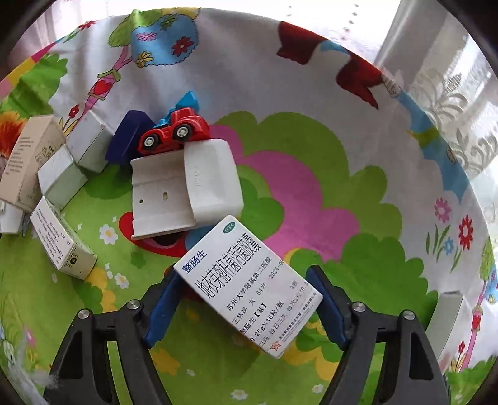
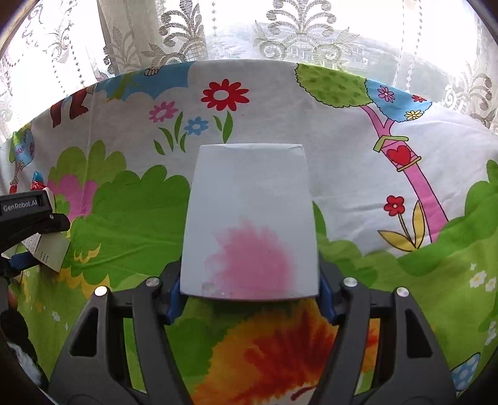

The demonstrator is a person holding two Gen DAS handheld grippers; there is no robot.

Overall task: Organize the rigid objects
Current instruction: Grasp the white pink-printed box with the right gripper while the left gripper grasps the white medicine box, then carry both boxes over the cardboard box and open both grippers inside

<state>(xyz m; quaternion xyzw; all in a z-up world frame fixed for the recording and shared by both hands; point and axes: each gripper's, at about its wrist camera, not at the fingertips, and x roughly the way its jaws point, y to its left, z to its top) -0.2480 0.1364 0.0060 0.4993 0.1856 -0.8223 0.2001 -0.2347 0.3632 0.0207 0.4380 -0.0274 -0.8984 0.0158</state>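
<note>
Lace curtains (image 2: 174, 28) are glowing behind a bed-like surface draped in a cartoon-print sheet (image 1: 311, 187) of trees and flowers. Taking the white plastic holder (image 1: 183, 187) as the landmark: a red toy car (image 1: 174, 132) is leaning against its far edge with a blue toy (image 1: 188, 99) just behind, a dark blue block (image 1: 126, 140) is sitting at its far left, and a loose cluster of white and cream cartons (image 1: 62, 174) is lying farther to its left.

Just on the near side of the holder, the left gripper (image 1: 249, 293) is pinching a white medicine box (image 1: 249, 286) printed with Chinese text; the blue-padded fingers are set about the box's width apart, pressing on its long sides, and the box is sitting skewed between them, one corner nearly touching the holder. The right gripper (image 2: 249, 286) is clamping a plain pale box with a pink stain (image 2: 249, 224), closed to that box's width and holding it square, well to the right of the holder over bare sheet.

Judging from the cartons on the left, the step seems to be carrying both boxes to that group. To do it well, the left gripper should be lifting the skewed box clear of the holder's edge before swinging left, turning the wrist so the box is lining up with its neighbours, and lowering it flat before loosening. The soft sheet may be letting boxes tip, so a gentle release is wise.
</note>
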